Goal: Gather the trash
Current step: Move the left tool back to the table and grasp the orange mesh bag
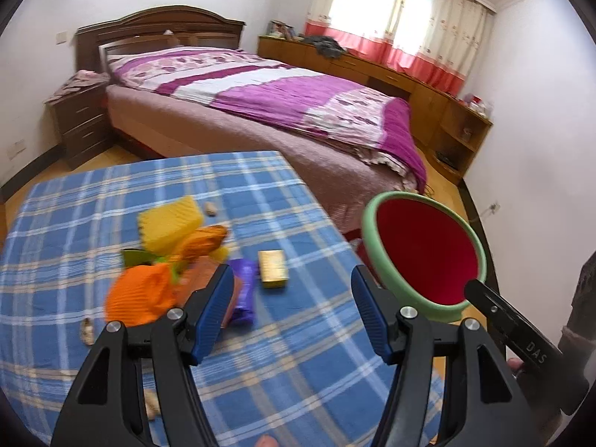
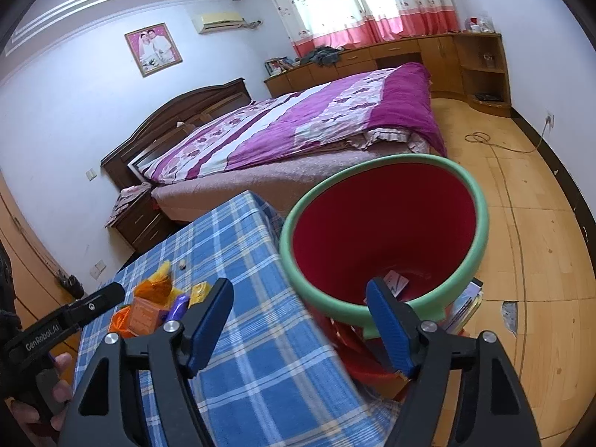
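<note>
Over the blue-checked surface [image 1: 283,354] the left gripper [image 1: 290,313] is hanging with its fingers [image 1: 214,313] spread apart and nothing between them. Just ahead of it, toward the surface's left half, the trash is lying in a loose heap: an orange wrapper [image 1: 141,294], a yellow sponge-like piece [image 1: 169,225] behind it, a purple packet [image 1: 244,290] and, just beside that, a small gold box [image 1: 273,270]. A few small scraps are sitting apart, one near the far edge [image 1: 210,208] and one by the near left edge [image 1: 87,331].

Off the surface's right edge the bin [image 2: 387,231], red inside with a green rim, is standing on the floor, and the right gripper [image 2: 298,324] is hovering over its near rim, fingers [image 2: 389,324] wide with nothing in them. A piece of paper or card is already lying in the bottom of the bin.

To my eye the right hand is done with a drop and the left is lining up for the next pick. That calls for lowering onto one piece of the heap, probably the purple packet or the gold box nearest the fingers, and closing on it alone.

The heap is tangled, so one grab may drag its neighbours. Beyond, the bed [image 1: 260,85] and the cabinets [image 1: 391,70] are well clear of the work.
</note>
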Demonstrator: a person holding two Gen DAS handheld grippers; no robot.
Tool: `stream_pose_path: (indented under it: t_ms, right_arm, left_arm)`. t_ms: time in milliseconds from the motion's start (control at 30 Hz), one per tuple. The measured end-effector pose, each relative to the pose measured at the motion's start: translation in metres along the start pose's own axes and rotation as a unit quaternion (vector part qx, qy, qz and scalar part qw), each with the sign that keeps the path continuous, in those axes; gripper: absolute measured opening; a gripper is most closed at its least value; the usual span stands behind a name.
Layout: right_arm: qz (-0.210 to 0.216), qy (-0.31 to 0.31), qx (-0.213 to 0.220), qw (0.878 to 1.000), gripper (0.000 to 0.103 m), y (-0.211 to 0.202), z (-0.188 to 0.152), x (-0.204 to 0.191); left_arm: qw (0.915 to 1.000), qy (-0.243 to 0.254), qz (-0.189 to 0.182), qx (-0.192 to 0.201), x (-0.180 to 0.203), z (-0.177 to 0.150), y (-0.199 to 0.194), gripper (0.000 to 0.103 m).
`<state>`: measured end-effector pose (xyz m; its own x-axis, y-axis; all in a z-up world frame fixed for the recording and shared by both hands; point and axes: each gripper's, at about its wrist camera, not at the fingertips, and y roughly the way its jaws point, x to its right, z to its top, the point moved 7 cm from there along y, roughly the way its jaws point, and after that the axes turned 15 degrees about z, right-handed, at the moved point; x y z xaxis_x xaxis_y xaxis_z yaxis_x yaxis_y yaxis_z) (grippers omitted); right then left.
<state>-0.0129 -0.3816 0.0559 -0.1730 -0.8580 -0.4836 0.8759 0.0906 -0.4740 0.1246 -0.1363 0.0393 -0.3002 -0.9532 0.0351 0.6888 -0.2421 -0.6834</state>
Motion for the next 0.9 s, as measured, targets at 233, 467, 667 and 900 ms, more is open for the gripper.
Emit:
stream_pose_path:
  t_ms: [233,467,667,900]
  right_arm:
    - [0.004,-0.012,-0.018,1.000,0.077,0.012,-0.010,-0.020]
    - [0.003,-0.019,-0.031,0.999,0.077,0.022,-0.016,-0.029]
    - [0.000,-0.021,-0.040,0.999,0.078,0.029,-0.018,-0.033]
    - [-0.002,-0.024,-0.048,0.999,0.078,0.035,-0.021,-0.034]
  left_arm:
    - [0.9987,-0.018,0.046,-0.012,-0.047,-0.002,0.008,0.065]
    - [0.9953,-0.035,0.085,-0.031,-0.084,-0.010,0.026,0.066]
    - [0.9921,-0.047,0.104,-0.053,-0.104,-0.019,0.046,0.066]
    - [0.9889,-0.069,0.100,-0.086,-0.118,-0.032,0.073,0.066]
